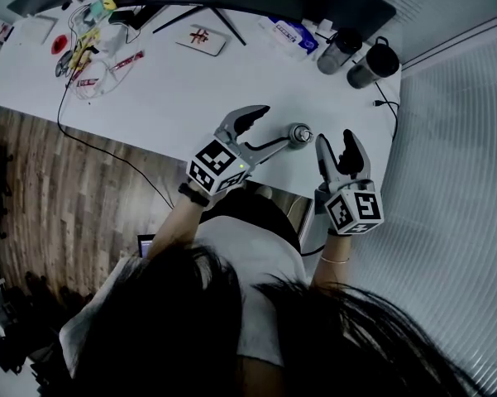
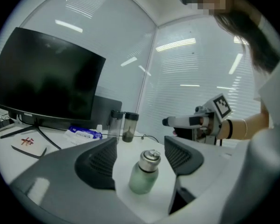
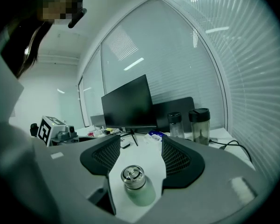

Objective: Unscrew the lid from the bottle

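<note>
**Both grippers open around an upright bottle on a white desk**

The bottle (image 1: 300, 134), pale green with a metal lid (image 2: 150, 157) on, stands upright on the white desk (image 1: 174, 89), close to the edge nearest the person.

The left gripper (image 1: 274, 125) comes at the bottle from its left. Its jaws are spread wide, and the bottle sits between the pads without touching either.

The right gripper (image 1: 335, 139) is just right of the bottle. Its jaws are also apart. In the right gripper view the lid shows low between them, clear of both pads.

Beyond the bottle are a dark monitor (image 2: 46, 83) on a stand, a blue packet (image 1: 291, 33) and two dark-lidded tumblers (image 1: 360, 56) side by side. Far left of the bottle, small clutter (image 1: 87, 44) crowds the desk's corner, and a black cable (image 1: 107, 151) trails from it off the desk edge.

Left of the bottle, past the desk edge, is wood-pattern floor (image 1: 58, 188). To its right the desk ends at glass walls with slatted blinds (image 1: 463, 139).
</note>
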Tool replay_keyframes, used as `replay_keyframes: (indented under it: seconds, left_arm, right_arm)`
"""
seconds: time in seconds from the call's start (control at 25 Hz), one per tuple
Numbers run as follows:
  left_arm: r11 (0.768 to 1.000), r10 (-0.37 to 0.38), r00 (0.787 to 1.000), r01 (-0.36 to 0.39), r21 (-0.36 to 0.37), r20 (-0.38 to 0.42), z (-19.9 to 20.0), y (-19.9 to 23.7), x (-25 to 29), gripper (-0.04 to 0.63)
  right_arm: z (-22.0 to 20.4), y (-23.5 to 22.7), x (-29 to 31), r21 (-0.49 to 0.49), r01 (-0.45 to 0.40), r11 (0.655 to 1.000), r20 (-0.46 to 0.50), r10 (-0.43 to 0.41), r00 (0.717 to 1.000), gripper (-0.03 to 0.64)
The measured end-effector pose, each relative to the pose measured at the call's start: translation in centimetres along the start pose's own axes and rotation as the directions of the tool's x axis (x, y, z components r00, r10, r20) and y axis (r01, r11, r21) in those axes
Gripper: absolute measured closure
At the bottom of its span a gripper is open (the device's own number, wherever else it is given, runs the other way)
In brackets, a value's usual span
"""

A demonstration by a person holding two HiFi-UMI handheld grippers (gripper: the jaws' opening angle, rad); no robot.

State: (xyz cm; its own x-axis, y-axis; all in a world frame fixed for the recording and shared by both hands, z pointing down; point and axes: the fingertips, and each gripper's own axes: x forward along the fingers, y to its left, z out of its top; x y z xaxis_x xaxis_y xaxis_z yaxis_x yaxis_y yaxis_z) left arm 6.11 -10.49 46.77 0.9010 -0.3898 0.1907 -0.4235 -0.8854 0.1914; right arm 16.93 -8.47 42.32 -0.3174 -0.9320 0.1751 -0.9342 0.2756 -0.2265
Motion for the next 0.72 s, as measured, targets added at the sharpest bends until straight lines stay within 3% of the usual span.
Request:
replay_keyframes:
  seconds: [0.24,0.72]
  left_arm:
    - [0.994,-0.103,0.991,0.105,0.018,-0.087,-4.0,-2.0,1.9,0.233]
    - [0.984,-0.171,0.969,0.177,0.019,-0.178,-9.8,-2.6,4.1,0.219]
  right_arm:
    - [-2.5,0.5,0.8,0.007,-0.042,0.999,-0.038,0.042,0.998,0.367]
    - [-7.0,1.9,2.3,-0.049,-0.161,0.986,-0.128,0.154,0.98,0.367]
